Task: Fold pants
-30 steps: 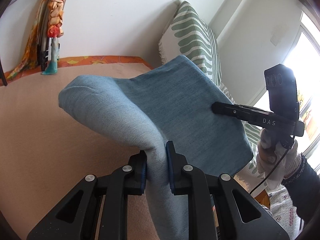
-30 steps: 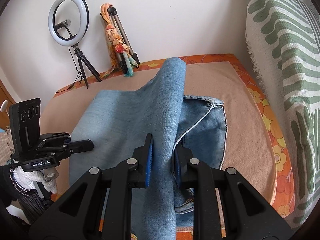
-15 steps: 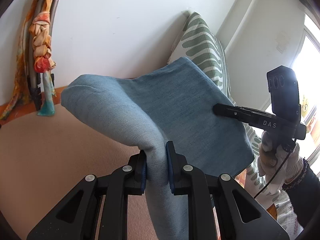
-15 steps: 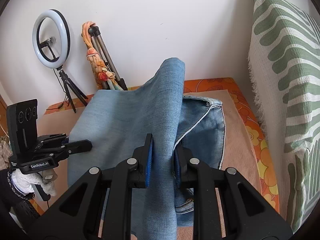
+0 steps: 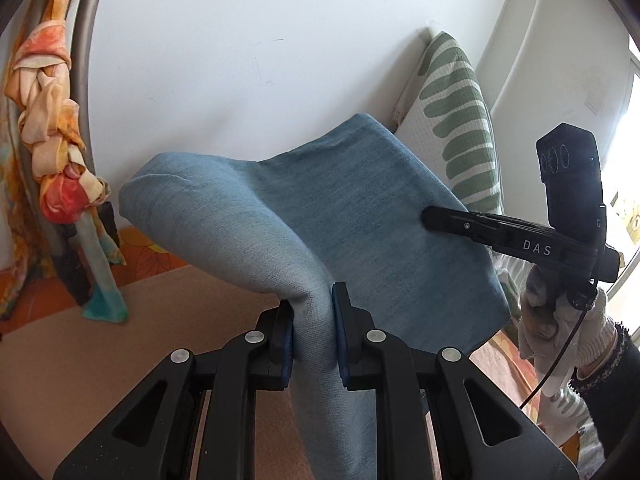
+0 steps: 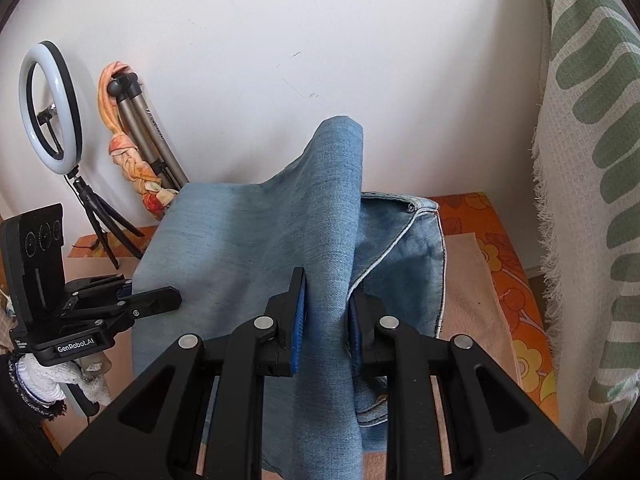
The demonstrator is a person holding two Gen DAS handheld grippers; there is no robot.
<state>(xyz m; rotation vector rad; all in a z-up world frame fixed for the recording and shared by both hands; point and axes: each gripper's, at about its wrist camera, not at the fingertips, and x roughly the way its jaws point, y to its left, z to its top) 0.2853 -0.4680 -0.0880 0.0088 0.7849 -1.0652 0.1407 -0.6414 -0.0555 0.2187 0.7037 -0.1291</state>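
Over tan-covered bed (image 6: 476,280), left tongs (image 5: 312,320) and right tongs (image 6: 326,312) each pinch the jeans (image 5: 360,208): keep held edge taut and level.

Ring light (image 6: 51,109), tripod (image 6: 154,136), knotted scarf (image 5: 48,136), leaf-patterned cushion (image 5: 456,120).

The jeans (image 6: 256,248) are showing light blue denim with white stitching along the seams. The tongs (image 6: 325,312) are showing black arms with blue pads (image 6: 299,320). The cushion (image 5: 456,128) is wearing green stripes on cream. The bed cover (image 6: 516,264) is showing orange with yellow flowers under a tan blanket (image 5: 80,360). The scarf (image 5: 44,120) is mixing orange, cream and red. The glove (image 5: 576,332) is looking white.
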